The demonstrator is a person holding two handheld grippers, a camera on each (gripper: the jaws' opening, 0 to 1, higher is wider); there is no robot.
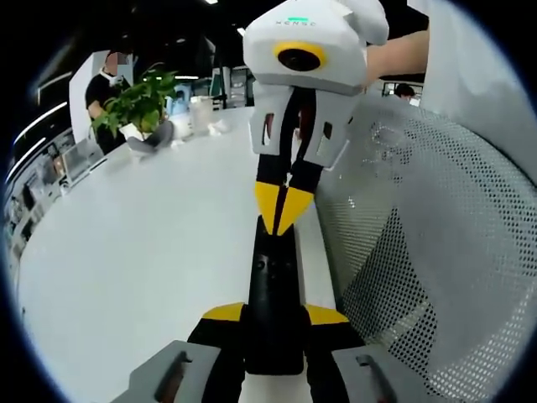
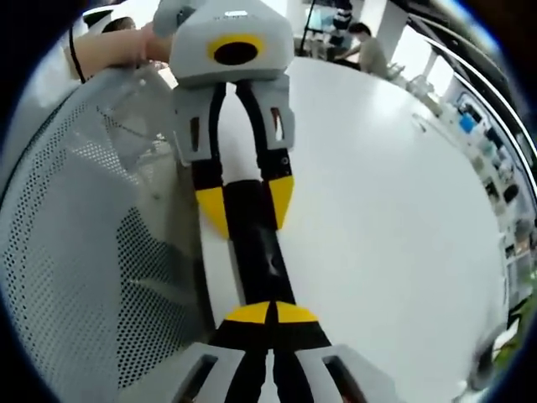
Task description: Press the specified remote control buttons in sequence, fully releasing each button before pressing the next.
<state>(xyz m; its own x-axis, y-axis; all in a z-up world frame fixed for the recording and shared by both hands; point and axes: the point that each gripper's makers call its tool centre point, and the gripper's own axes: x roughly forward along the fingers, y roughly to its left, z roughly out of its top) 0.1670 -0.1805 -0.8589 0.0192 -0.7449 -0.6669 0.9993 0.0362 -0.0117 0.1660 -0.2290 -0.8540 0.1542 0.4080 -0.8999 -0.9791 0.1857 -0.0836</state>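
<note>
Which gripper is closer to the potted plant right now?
Right, likely. The right gripper sets closed tips on the far end of the remote, toward the potted plant; the left gripper clamps the near end, farther back.

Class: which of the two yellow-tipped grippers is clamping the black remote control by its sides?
The left gripper: its jaws straddle the slim black remote control, whereas the right gripper has its jaws shut together, tips over the remote's top.

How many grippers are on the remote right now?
2. The left gripper clamps one end of the black remote control between its jaws; the right gripper, jaws together, has its tips at the other end, over the white table.
</note>
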